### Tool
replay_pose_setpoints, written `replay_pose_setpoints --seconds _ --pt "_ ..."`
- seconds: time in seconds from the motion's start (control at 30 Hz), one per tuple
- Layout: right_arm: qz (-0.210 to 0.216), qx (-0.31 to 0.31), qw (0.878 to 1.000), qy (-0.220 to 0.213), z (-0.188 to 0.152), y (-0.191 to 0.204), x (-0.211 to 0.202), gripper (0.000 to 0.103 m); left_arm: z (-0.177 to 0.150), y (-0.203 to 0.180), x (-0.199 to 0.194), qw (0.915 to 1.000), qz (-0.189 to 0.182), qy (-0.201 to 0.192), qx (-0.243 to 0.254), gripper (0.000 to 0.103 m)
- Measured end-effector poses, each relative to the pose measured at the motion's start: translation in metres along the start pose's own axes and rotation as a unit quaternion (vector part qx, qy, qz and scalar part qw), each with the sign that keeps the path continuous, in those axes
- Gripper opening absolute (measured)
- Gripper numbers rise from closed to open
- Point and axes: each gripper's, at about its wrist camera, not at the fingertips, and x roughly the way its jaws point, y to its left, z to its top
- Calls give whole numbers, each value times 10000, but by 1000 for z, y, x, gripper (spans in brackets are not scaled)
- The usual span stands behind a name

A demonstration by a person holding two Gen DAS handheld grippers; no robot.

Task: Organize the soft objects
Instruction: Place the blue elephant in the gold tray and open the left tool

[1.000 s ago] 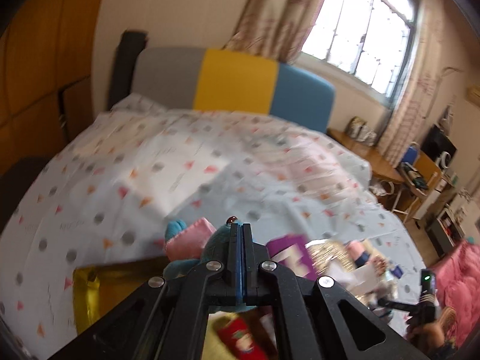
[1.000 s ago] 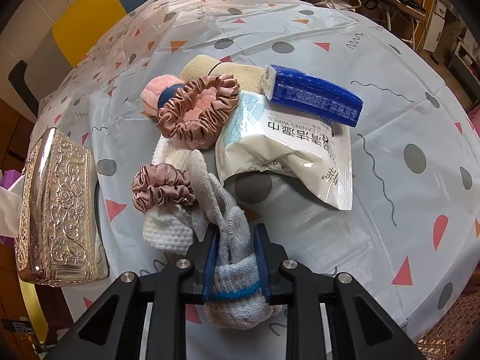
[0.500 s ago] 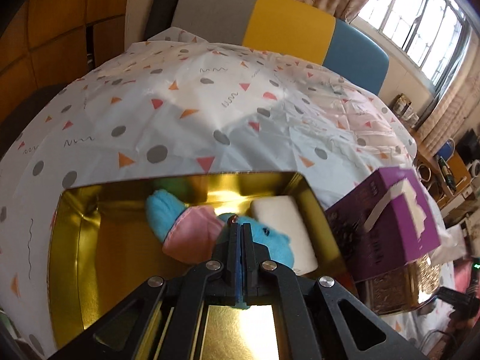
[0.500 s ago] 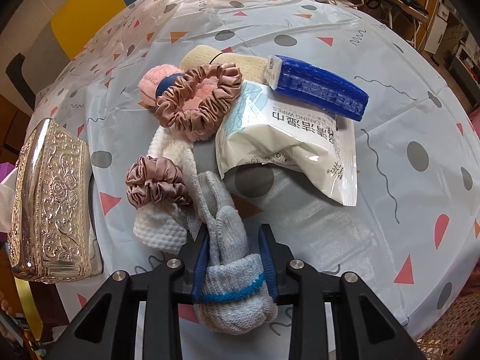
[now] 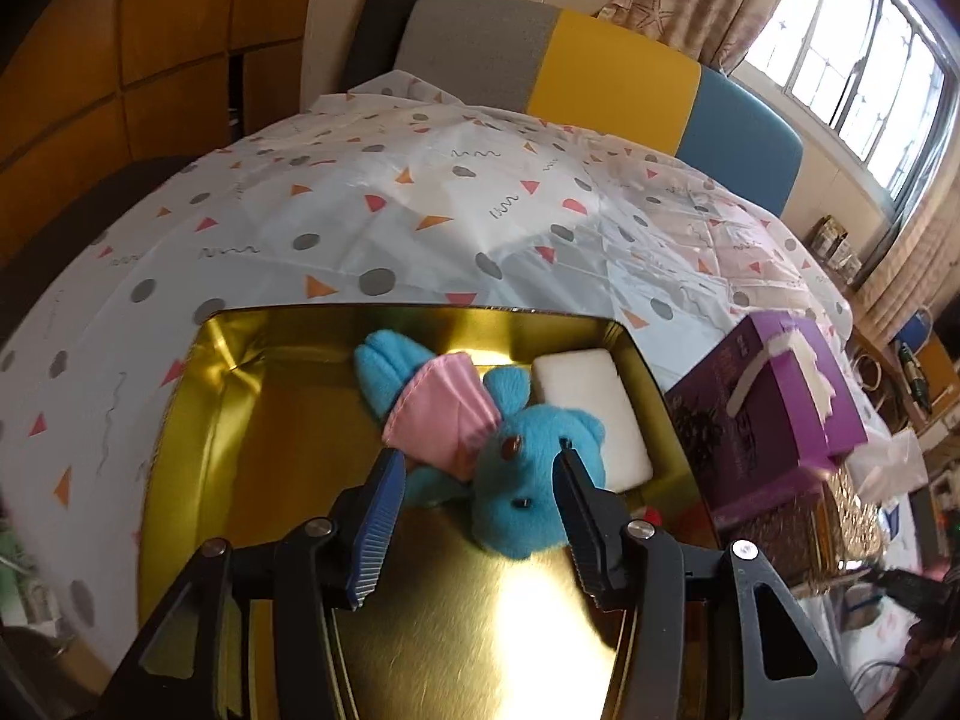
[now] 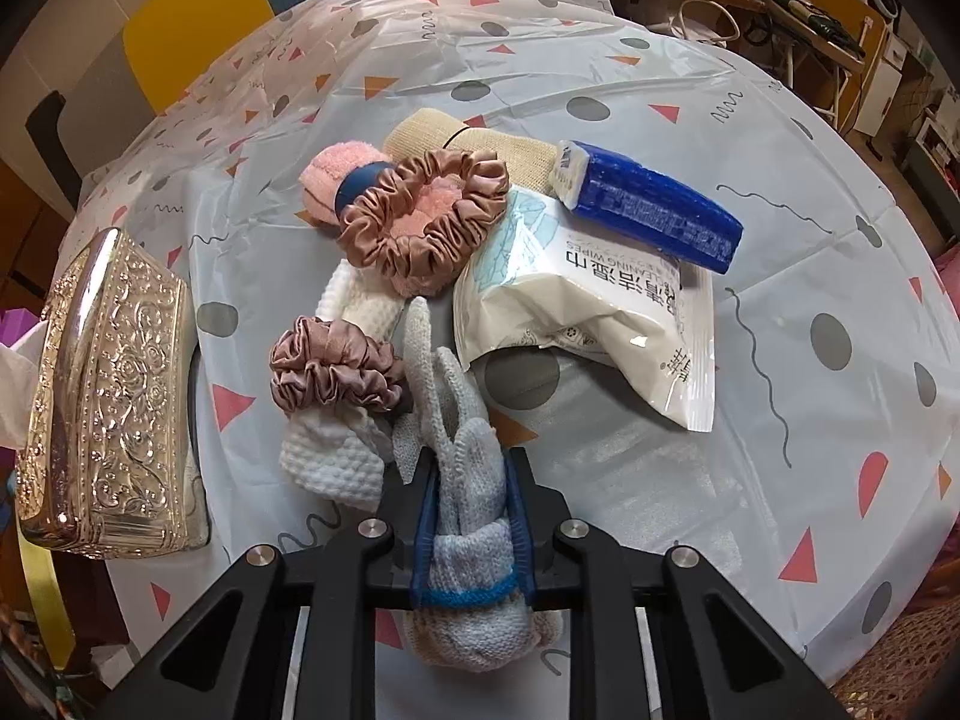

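Note:
In the left wrist view a blue plush toy with a pink wing lies inside a gold tin, next to a white sponge. My left gripper straddles the toy's head. Its jaws are opening, and the left pad stands clear of the fur. In the right wrist view my right gripper is closing on a grey knitted glove with a blue cuff band, both pads pressing its sides. The glove's fingers lie on the table beside a small mauve scrunchie and a white knitted cloth.
A larger scrunchie, a pink fluffy item, a beige roll, a wipes pack and a blue packet crowd the table's middle. A silver embossed box stands left. A purple tissue box sits right of the tin.
The left gripper came down over the gold tin with the plush toy and its jaws have parted, leaving the toy lying in the tin. The right gripper's jaws widened, then squeezed the glove tighter.

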Motion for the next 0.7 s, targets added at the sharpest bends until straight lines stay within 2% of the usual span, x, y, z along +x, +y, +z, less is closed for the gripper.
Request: replay_pose_setpoints --seconds 0.13,0.3,0.47,0.57,0.7 --pt "244 82 9994 -213 -2 -3 -12 19 -11 -2 -13 9999 -95 -24 -43 58" --pt "454 158 9983 -339 -6 -3 -22 19 -26 -14 -25 9998 -158 -25 139 62" --pt "318 152 9988 -337 -10 -4 -22 19 -42 -29 -34 9990 -210 -3 385 63" --pt "301 161 9987 -372 -12 -2 -25 19 -51 -36 -37 9984 -137 2 544 67" --pt "362 90 9972 -655 -17 7 -44 19 -57 -37 -38 9985 -70 12 542 70"
